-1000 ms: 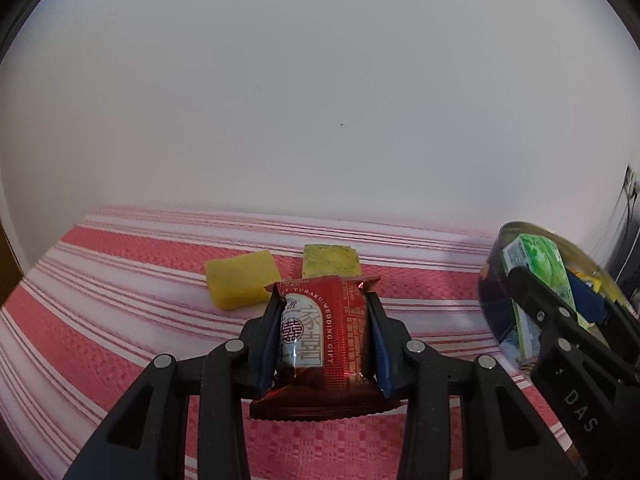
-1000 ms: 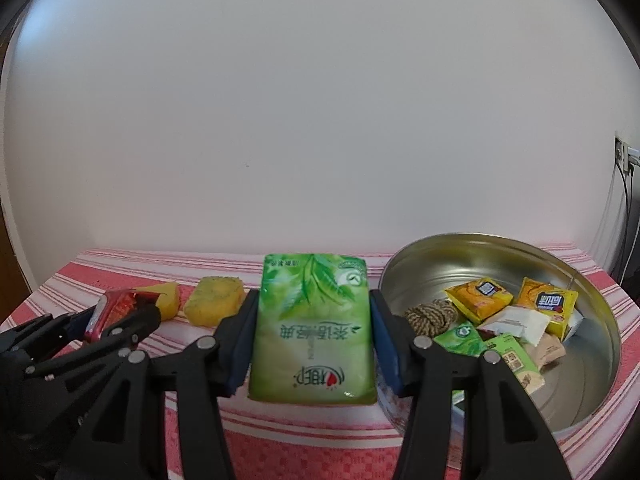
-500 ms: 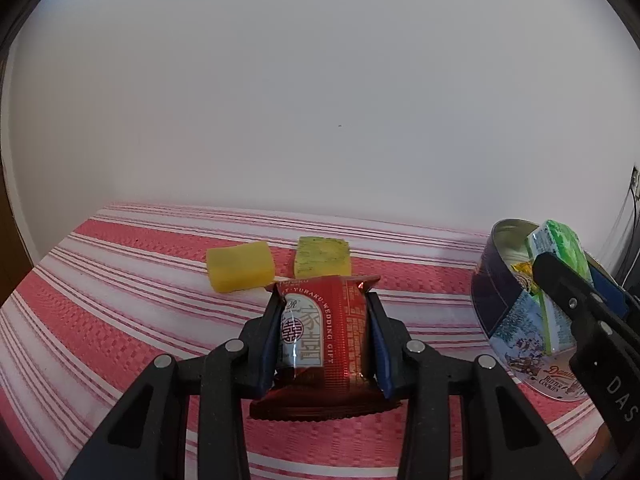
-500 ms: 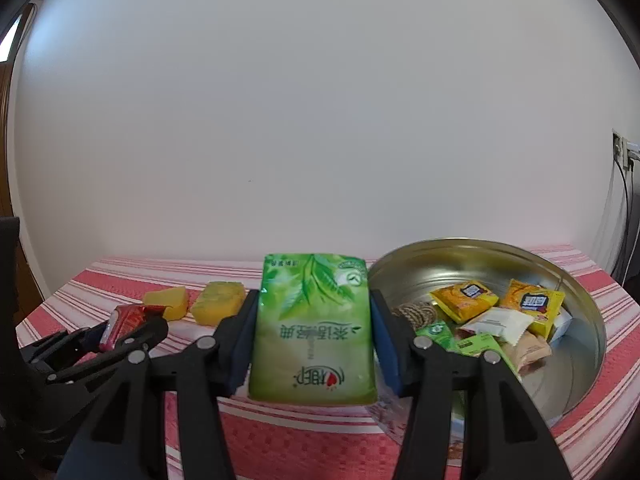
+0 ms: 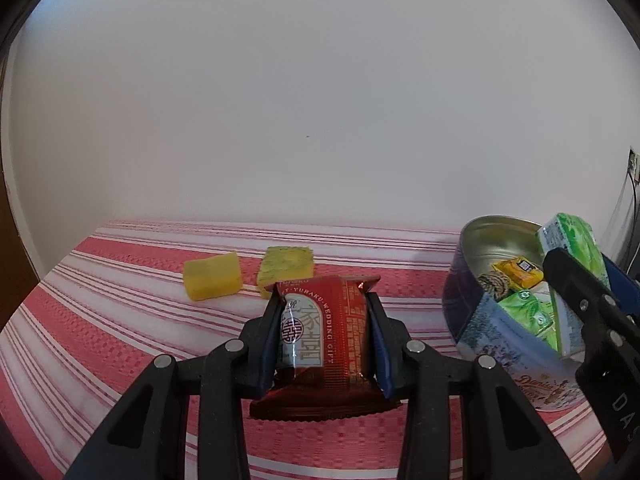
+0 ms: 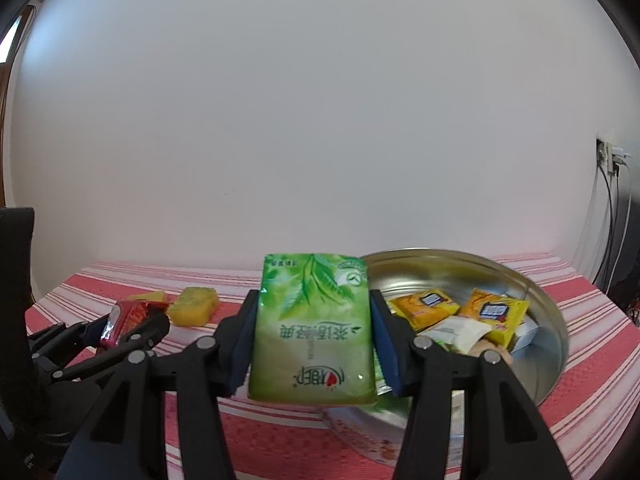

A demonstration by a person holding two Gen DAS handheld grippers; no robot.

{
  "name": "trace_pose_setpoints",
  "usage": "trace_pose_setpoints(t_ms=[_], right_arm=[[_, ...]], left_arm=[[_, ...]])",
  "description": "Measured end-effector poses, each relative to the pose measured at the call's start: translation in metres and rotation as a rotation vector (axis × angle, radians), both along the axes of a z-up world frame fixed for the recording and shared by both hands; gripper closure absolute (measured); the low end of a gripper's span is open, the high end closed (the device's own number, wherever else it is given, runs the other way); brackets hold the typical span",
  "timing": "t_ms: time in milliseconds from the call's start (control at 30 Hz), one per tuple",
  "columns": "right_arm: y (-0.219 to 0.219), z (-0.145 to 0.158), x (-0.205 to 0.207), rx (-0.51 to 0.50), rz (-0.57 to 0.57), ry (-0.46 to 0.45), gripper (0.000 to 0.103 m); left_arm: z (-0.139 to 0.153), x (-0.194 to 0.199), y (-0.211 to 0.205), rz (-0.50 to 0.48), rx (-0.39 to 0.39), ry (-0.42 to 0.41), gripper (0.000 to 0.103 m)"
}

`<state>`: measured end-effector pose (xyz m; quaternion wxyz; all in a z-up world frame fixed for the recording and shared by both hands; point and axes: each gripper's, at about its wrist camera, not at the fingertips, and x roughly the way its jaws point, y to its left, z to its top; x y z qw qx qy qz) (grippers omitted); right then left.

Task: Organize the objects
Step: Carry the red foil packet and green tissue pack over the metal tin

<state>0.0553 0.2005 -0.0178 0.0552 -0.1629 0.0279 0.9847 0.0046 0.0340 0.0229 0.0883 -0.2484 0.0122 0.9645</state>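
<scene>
My left gripper [image 5: 324, 340] is shut on a red foil snack packet [image 5: 324, 344], held above the striped cloth. It also shows in the right wrist view [image 6: 128, 318]. My right gripper [image 6: 314, 332] is shut on a green tissue pack [image 6: 314, 328], held at the left rim of the round metal tin [image 6: 552, 312]. In the left wrist view the tissue pack [image 5: 572, 264] hangs over the tin [image 5: 480, 332]. The tin holds several small snack packets [image 6: 492, 312] and a coil of twine [image 5: 494, 284].
Two yellow sponge blocks [image 5: 212, 276] [image 5: 286, 266] lie on the red-and-white striped tablecloth [image 5: 100, 320] behind the left gripper. A white wall stands right behind the table. Cables and a socket [image 6: 610, 156] are at the far right.
Both grippers have risen and pulled back, each keeping its load. The tin and sponges look farther away, and the tissue pack now sits over the tin's left rim.
</scene>
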Motion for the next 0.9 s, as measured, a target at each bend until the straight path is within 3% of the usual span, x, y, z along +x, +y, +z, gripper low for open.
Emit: trace_pose_setpoints(t_ms=[900], right_arm=[[0.088, 0.018, 0.01, -0.011, -0.141, 0.063, 0.05]], left_arm=[[0.028, 0.015, 0.097, -0.104, -0.024, 0.074, 0.061]])
